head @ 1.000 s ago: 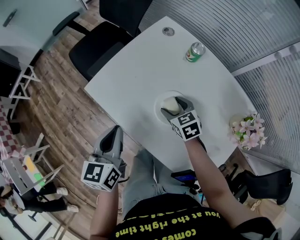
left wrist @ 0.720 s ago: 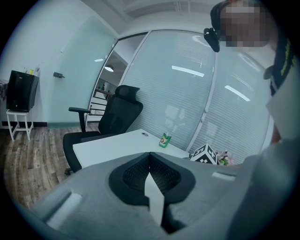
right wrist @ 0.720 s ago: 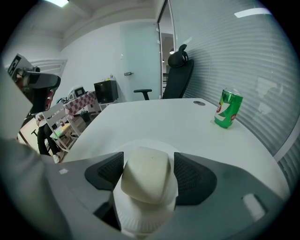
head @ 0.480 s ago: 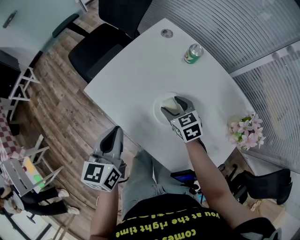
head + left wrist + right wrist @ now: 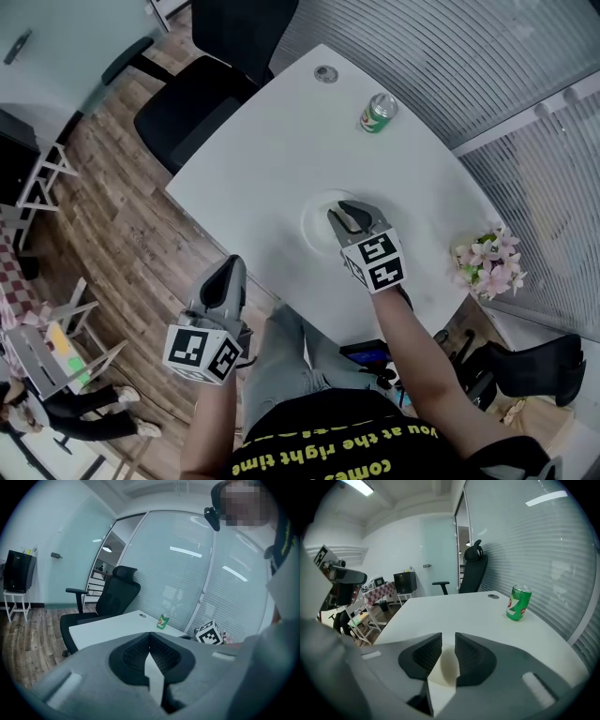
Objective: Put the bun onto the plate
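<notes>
Well, this one looks all but wrapped up. At centre frame in the head view the right gripper [image 5: 345, 214] hangs just over the plate [image 5: 314, 220], and its tongs have just been narrowing down to a slim slot. In the right gripper view the cream bun [image 5: 447, 665] shows through that slot. My read is that it sits let go on the plate underneath and is not being pinched, though the head view can't back that up, because the gripper covers the spot. Down at lower left, the left gripper [image 5: 228, 272] hovers off the near edge of the surface [image 5: 272, 141], tongs clenched on nothing, taking no part.

What's left? By my judgement only the getaway: lift clear and draw back toward the bottom of the frame. The plate lies close to the surface's near edge, so that retreat is short and open. Upper right, a green can [image 5: 378, 112] stands well apart from the plate. The pink flowers [image 5: 487, 258] at the right edge sit near the forearm, so that's the one thing to mind on a sideways swing. Toward upper left the surface is bare, with a black chair [image 5: 187, 103] beyond its edge.
</notes>
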### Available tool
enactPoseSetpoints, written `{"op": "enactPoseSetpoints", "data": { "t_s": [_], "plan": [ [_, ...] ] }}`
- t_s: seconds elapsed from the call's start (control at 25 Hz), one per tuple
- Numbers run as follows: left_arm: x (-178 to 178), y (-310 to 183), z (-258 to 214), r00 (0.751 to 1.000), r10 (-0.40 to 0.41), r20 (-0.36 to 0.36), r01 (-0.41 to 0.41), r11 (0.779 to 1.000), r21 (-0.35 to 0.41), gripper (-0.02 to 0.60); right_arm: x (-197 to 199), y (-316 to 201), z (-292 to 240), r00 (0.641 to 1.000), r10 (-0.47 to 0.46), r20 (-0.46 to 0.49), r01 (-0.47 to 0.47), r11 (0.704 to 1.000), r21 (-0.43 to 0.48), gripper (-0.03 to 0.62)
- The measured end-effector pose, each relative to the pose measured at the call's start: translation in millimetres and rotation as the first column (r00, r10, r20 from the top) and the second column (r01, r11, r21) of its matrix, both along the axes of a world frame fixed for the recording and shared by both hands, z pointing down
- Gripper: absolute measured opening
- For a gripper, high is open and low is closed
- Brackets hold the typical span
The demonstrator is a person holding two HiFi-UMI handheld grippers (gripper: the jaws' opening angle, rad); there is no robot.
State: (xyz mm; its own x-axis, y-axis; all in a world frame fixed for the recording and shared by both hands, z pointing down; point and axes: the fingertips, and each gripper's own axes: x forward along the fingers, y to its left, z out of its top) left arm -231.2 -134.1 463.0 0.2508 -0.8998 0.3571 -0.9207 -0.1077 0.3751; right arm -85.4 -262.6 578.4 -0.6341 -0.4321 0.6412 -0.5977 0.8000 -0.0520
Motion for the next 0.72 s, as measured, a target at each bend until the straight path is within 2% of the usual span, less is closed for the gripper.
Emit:
{"op": "enactPoseSetpoints", "data": {
  "t_s": [0.08,0.24,0.48,0.72],
  "plan": [
    [0,0,-1,1.000,0.004,0.002,-0.004,1.000,0.003,0.002,2,-2,-7,1.000,0.011,0.014,-0.011,1.000,0.016,0.049],
    [2,-3,-5,1.000,0.006,0.002,-0.006,1.000,0.013,0.002,4,-5,-18,0.999,0.025,0.043,-0.026,0.999,0.030,0.013],
    [6,-6,-10,1.000,0.020,0.008,-0.020,0.999,0.027,0.002,9,-7,-35,0.996,0.035,0.086,-0.039,0.998,0.044,0.008],
    [10,-9,-16,0.999,0.036,0.013,-0.037,0.999,0.040,0.001,14,-7,-59,0.985,0.045,0.167,-0.052,0.998,0.040,0.008]
  ]
}}
